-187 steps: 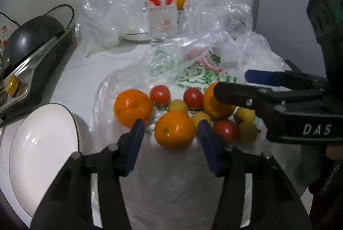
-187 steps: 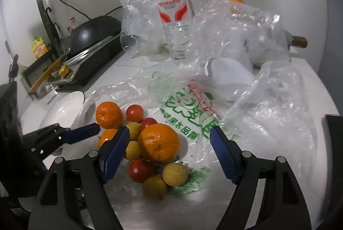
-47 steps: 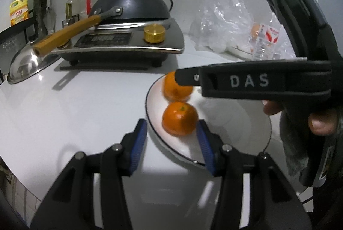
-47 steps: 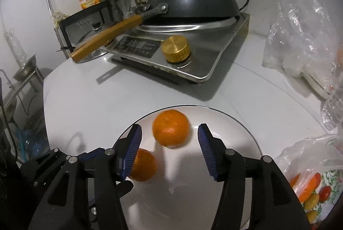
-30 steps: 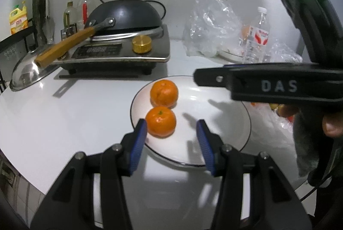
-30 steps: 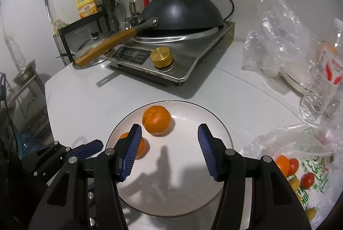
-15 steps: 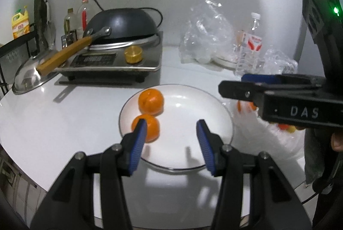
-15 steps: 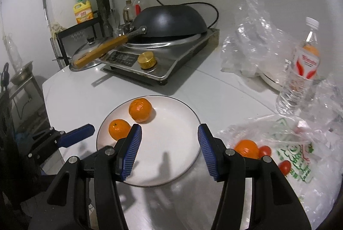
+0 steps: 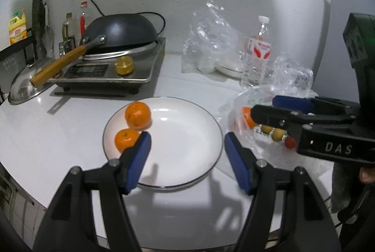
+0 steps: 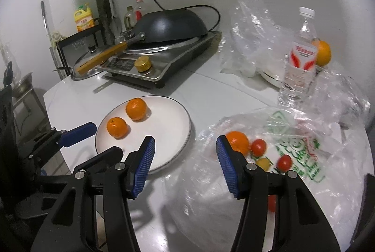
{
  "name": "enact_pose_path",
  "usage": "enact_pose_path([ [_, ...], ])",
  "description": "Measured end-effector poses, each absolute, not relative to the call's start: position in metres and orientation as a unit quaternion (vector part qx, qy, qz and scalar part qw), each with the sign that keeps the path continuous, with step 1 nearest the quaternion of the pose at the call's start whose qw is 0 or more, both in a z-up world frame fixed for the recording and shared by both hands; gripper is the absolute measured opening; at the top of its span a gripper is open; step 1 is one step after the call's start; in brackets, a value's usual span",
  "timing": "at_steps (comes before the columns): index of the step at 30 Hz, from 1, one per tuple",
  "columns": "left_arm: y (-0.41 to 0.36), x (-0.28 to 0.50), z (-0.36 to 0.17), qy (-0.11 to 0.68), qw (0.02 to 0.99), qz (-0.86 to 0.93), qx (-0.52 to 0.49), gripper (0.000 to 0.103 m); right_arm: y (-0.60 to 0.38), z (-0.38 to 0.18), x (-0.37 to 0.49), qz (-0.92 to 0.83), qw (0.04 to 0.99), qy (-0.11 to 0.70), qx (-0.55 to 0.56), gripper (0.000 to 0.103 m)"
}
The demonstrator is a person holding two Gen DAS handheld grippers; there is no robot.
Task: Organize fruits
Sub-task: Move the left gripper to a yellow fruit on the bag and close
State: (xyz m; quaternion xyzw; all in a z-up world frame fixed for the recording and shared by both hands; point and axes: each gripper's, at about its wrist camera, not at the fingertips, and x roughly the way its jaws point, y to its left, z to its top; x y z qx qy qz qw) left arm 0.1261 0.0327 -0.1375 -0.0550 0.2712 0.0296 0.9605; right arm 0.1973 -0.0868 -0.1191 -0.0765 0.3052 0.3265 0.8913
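both oranges (image 10: 117, 127) have been left on the plate (image 10: 173, 132), now beyond the left gripper (image 9: 185, 155) and left of the right gripper (image 10: 185, 167), which has been swung toward the bag (image 10: 304, 153). both pairs of fingers are spread wide and nothing is held. a third orange (image 10: 237, 141), just past the right fingertip, is judged next.

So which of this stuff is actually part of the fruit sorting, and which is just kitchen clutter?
Part of the job:
white plate
two oranges on the plate
orange on the plastic bag
cherry tomatoes

Just lying about:
wok
stove
water bottle
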Motion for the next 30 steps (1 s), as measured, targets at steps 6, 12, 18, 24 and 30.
enact_pose_path([
  [6,0.011,0.129,-0.135,0.273,0.961,0.014,-0.04,0.066,-0.111,-0.12,0.197,0.313,0.897,0.303,-0.07,0.057],
  [12,-0.005,0.132,-0.134,0.276,0.961,0.003,-0.033,0.066,-0.132,-0.125,0.194,0.301,0.9,0.307,-0.07,0.057],
  [18,-0.023,0.135,-0.135,0.28,0.96,-0.014,-0.022,0.066,-0.157,-0.129,0.192,0.288,0.904,0.31,-0.067,0.057],
  [24,-0.041,0.143,-0.137,0.287,0.958,-0.027,-0.01,0.066,-0.183,-0.137,0.196,0.267,0.908,0.317,-0.06,0.057],
  [30,-0.058,0.15,-0.141,0.294,0.955,-0.036,0.001,0.066,-0.209,-0.147,0.201,0.25,0.912,0.322,-0.052,0.057],
])
